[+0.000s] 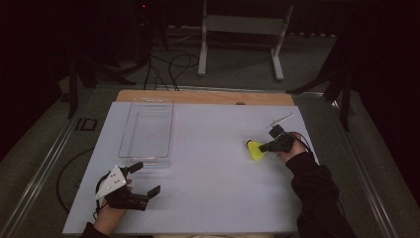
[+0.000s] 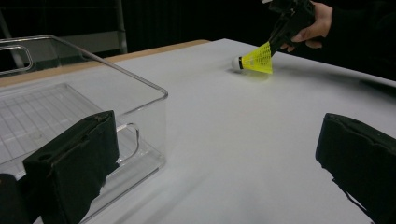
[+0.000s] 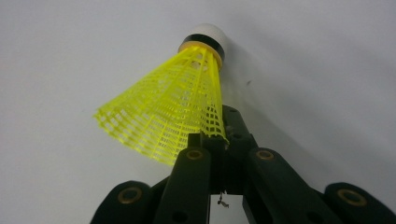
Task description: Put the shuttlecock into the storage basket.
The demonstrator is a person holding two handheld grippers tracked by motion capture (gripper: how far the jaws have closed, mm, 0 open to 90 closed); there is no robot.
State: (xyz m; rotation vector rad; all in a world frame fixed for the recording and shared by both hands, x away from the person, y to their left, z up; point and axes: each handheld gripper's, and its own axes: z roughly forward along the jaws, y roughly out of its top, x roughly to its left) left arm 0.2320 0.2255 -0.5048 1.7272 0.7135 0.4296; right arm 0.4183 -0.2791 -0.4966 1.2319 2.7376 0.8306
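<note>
Yellow shuttlecock point(image 3: 173, 112) is pinched at its skirt rim by the right hand-held gripper point(image 3: 215, 140), cork on the white tabletop point(image 1: 213, 163). Left hand-held gripper point(image 1: 146, 179) is spread wide beside the clear bin point(image 1: 146, 130).

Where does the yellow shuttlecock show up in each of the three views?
High view: the yellow shuttlecock lies right of centre on the white table, at the right hand-held gripper.
Left gripper view: upper right, far across the table.
Right gripper view: centre, its skirt edge pinched between the jaws.
Shared landmark: the shuttlecock's white cap, pointing away from that gripper.
</note>
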